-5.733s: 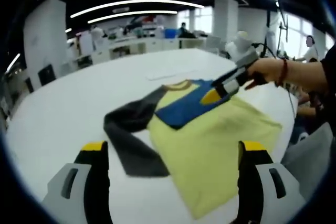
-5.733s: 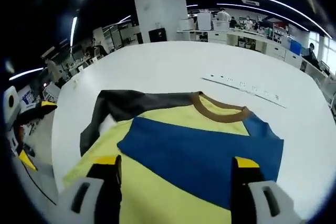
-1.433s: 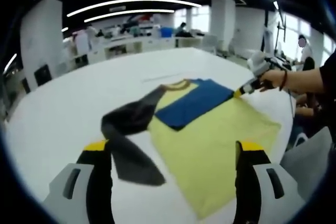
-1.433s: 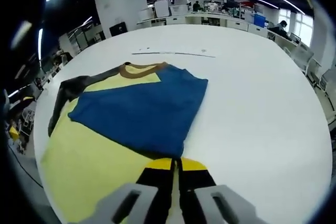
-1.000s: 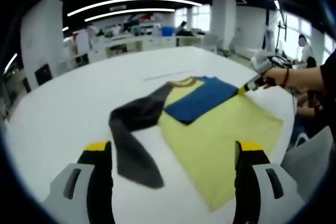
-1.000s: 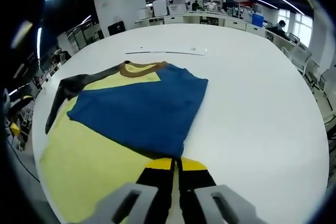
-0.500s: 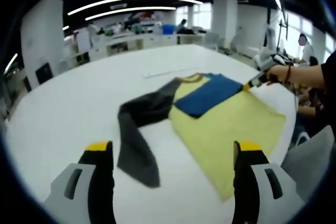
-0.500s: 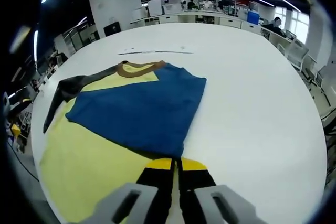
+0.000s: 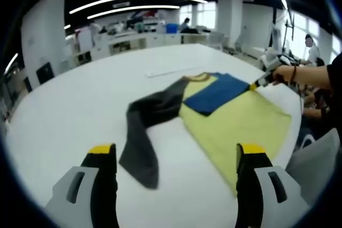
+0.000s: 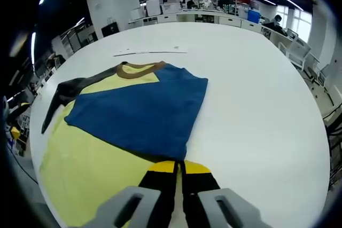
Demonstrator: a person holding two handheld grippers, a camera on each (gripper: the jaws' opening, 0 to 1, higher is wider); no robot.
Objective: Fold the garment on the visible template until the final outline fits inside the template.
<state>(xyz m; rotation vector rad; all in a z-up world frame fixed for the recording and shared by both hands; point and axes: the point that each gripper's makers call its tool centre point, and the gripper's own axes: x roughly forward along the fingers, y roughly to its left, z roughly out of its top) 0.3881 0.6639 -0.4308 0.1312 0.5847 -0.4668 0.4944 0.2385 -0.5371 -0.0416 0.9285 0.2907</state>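
Observation:
A yellow garment (image 9: 243, 126) lies flat on the white table (image 9: 69, 105). Its blue sleeve (image 9: 216, 92) is folded across the chest and its dark grey sleeve (image 9: 144, 132) trails out to the left. My left gripper (image 9: 175, 152) hovers open above the near table edge, apart from the cloth. My right gripper (image 9: 257, 84), held by a hand, pinches the garment's far right edge. In the right gripper view my right gripper (image 10: 179, 167) is shut on the garment (image 10: 91, 158) where the blue sleeve (image 10: 139, 110) ends. The brown collar (image 10: 136, 68) and grey sleeve (image 10: 64, 93) lie beyond.
A thin pale strip (image 10: 149, 52) lies on the table beyond the collar, also seen as the strip (image 9: 168, 71) in the left gripper view. Bare table (image 10: 256, 121) spreads to the right of the garment. Desks and people stand far behind.
The right gripper, open over the blue sleeve 5.7 s ago, is shut on the garment's edge. The garment has slid rightward in the left gripper view, grey sleeve dragging behind.

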